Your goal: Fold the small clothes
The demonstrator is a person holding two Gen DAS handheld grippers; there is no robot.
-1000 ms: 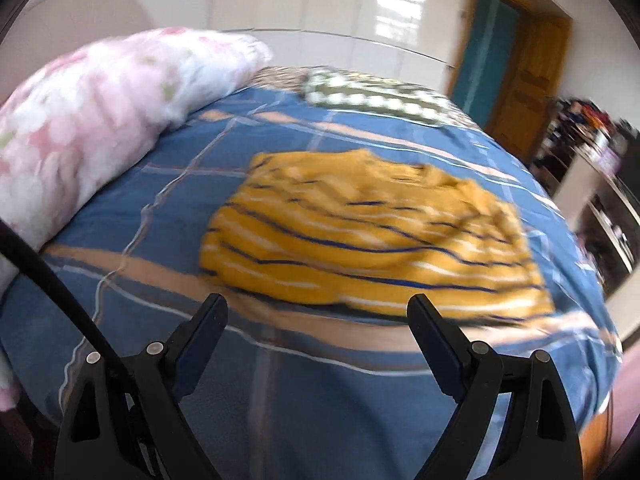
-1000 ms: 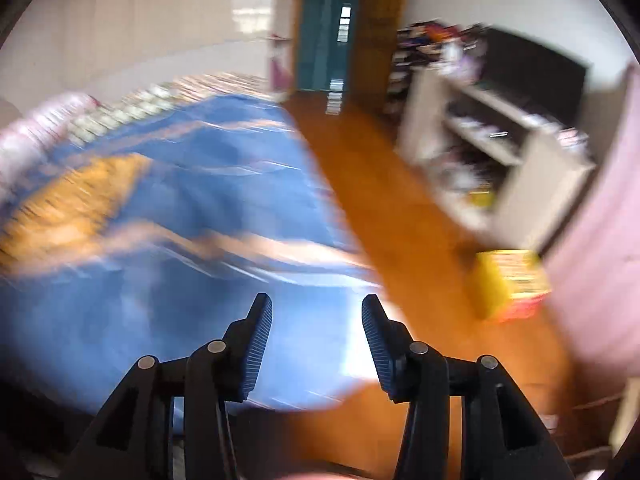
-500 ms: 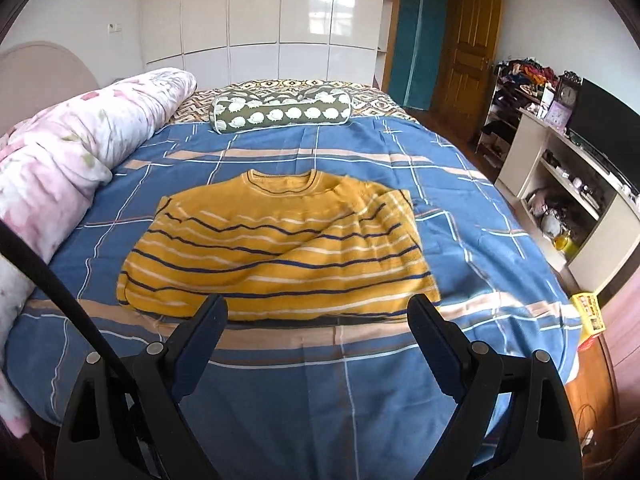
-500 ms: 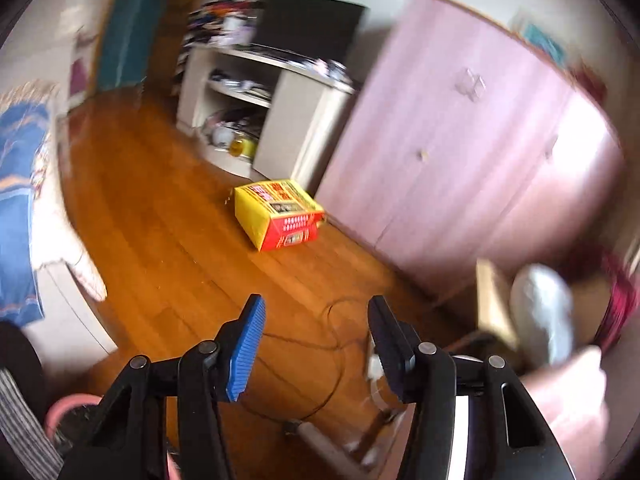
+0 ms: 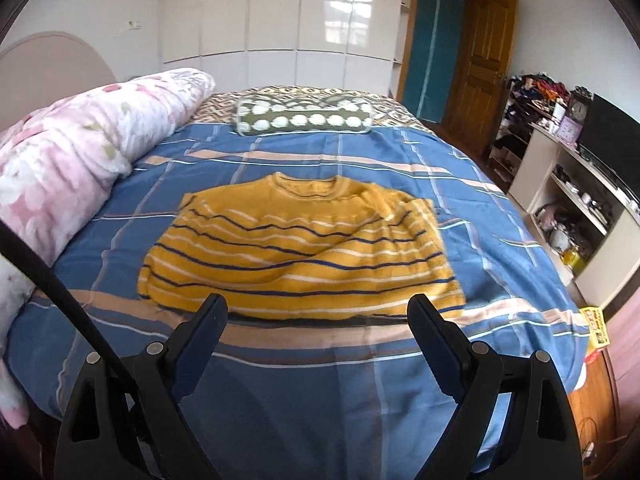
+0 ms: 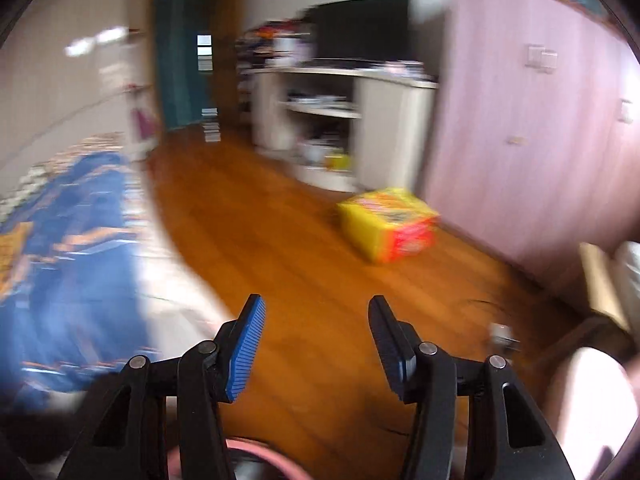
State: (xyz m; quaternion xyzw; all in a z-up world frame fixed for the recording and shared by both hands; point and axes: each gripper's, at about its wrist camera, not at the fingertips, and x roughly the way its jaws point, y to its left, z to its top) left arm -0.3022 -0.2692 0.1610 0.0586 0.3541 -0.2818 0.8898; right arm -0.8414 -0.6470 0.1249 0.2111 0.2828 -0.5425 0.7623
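Note:
A yellow sweater with navy and white stripes lies flat on the blue plaid bed cover, collar toward the far end, sleeves folded in. My left gripper is open and empty, held above the bed's near part just short of the sweater's hem. My right gripper is open and empty, off the bed's right side above the wooden floor. The right wrist view is blurred; the bed cover shows at its left with a sliver of the sweater.
A rolled pink floral quilt lies along the bed's left side. A green dotted bolster lies at the far end. A white shelf unit stands to the right. A yellow box sits on the floor by a pink wardrobe.
The right gripper has swung back left from the wardrobe toward the bed. The left gripper has steadied and moved a little closer to the sweater. Both stay open.

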